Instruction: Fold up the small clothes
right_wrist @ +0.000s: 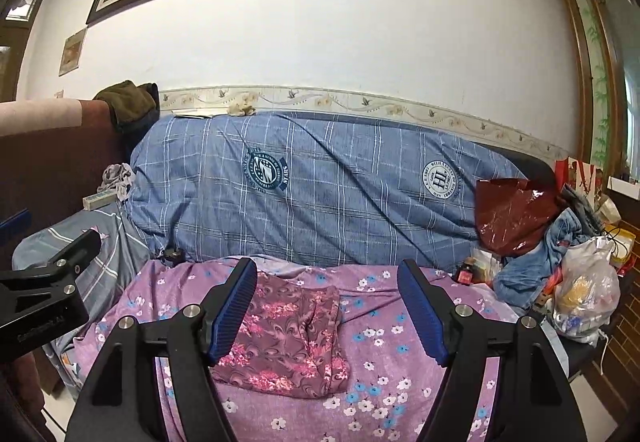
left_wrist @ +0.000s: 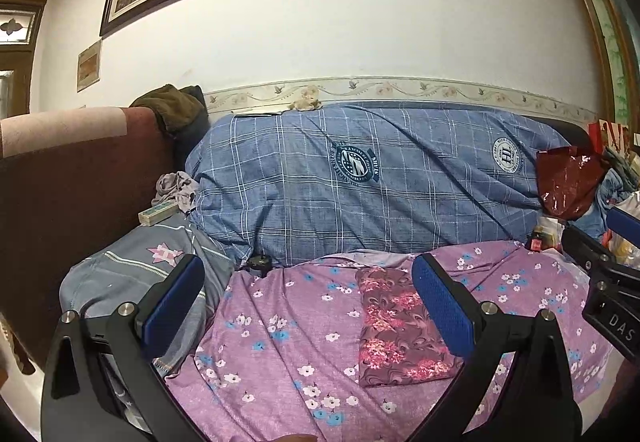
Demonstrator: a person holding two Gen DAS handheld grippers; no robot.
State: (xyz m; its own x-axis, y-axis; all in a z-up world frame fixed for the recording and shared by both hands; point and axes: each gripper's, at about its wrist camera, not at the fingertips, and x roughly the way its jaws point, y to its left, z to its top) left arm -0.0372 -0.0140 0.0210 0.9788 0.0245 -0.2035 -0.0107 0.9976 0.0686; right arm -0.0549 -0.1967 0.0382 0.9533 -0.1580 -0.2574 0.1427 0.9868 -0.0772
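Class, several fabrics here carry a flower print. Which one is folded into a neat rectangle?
The small maroon cloth with pink flowers, lying flat on the purple sheet with white and blue flowers, which is spread out, not folded.

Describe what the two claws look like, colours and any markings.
Both the left claw and the right claw have black angular frames with silver round bolts and ribbed blue pads on the fingers. White lettering marks each body, only partly legible. No cables or sleeves show.
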